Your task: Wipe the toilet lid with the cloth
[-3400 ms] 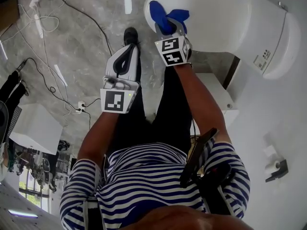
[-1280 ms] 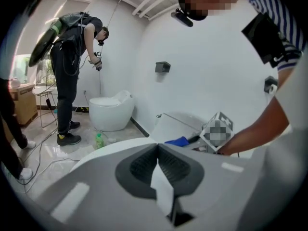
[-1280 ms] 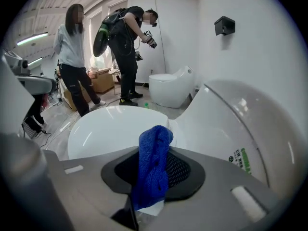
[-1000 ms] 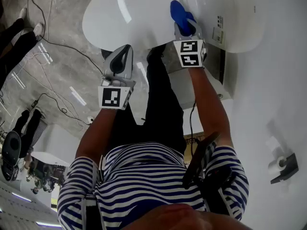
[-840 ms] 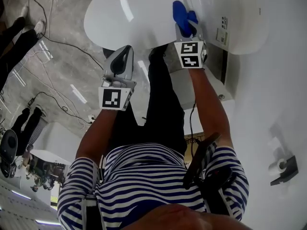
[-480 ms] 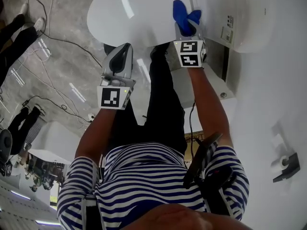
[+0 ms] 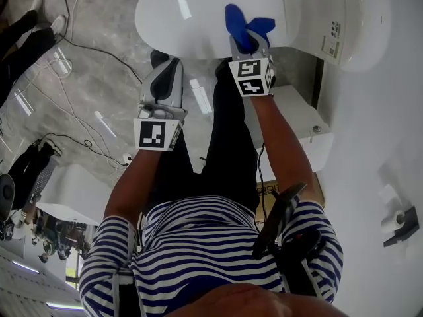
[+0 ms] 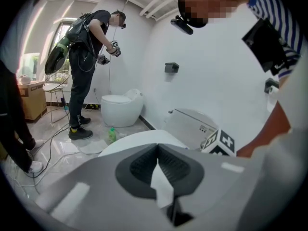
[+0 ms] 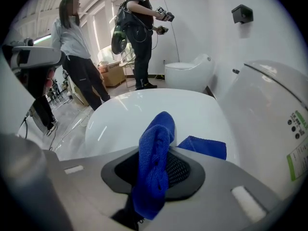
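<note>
The cloth (image 9: pixel 159 129), blue and of a looped towelling weave, is seen bunched into a thick fold that is clamped between the jaws of the right claw (image 9: pixel 156 163). A loose flap is spread out to the right, apparently lying on the toilet lid (image 9: pixel 144 107) towards its rear, close to the white back unit (image 9: pixel 269 109). The cloth is judged to be light, soft and limp: no shape of its own would be held, and it would be drawn into a rope if only a corner were taken. A hold on the doubled middle, set deep between the jaws as here, is thought best, so that enough free cloth is left to be pressed flat. The lid is closed, glossy and gently domed. It is taken to be hard and slick, so little resistance is expected, though the cloth could be tugged loose by drag. The left claw (image 8: pixel 158 159) is held off the lid, near its front edge, with its jaws together on nothing.
</note>
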### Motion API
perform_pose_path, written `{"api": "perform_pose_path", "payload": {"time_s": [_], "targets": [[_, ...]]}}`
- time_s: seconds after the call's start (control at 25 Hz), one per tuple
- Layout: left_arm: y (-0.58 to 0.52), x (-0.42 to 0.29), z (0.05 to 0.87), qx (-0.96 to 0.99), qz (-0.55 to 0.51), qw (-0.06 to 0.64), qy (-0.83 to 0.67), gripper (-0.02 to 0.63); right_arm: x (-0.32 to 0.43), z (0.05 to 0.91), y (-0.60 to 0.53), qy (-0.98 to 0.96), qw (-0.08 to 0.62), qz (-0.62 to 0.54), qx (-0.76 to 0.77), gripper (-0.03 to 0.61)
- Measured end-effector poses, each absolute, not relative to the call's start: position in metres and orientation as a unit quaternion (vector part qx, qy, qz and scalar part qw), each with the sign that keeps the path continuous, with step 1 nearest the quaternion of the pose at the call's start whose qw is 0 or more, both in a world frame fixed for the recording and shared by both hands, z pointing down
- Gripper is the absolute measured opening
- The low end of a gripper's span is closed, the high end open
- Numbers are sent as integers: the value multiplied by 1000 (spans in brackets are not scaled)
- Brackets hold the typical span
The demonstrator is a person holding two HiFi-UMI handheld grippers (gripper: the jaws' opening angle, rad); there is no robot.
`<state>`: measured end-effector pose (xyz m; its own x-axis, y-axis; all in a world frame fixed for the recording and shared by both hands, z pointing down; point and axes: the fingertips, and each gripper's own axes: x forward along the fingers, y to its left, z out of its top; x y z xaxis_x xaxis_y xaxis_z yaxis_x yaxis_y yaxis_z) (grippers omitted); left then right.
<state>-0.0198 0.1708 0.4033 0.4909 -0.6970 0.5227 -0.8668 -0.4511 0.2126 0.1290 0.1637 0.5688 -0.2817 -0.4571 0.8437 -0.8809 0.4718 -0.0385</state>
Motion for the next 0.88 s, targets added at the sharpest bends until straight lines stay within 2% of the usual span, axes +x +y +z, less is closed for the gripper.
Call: {"api": "perform_pose_path", "payload": {"time_s": [0.88], "targets": [[187, -181, 409, 801, 162, 238, -525, 3, -89, 582, 186, -809, 407, 246, 345, 118]]}}
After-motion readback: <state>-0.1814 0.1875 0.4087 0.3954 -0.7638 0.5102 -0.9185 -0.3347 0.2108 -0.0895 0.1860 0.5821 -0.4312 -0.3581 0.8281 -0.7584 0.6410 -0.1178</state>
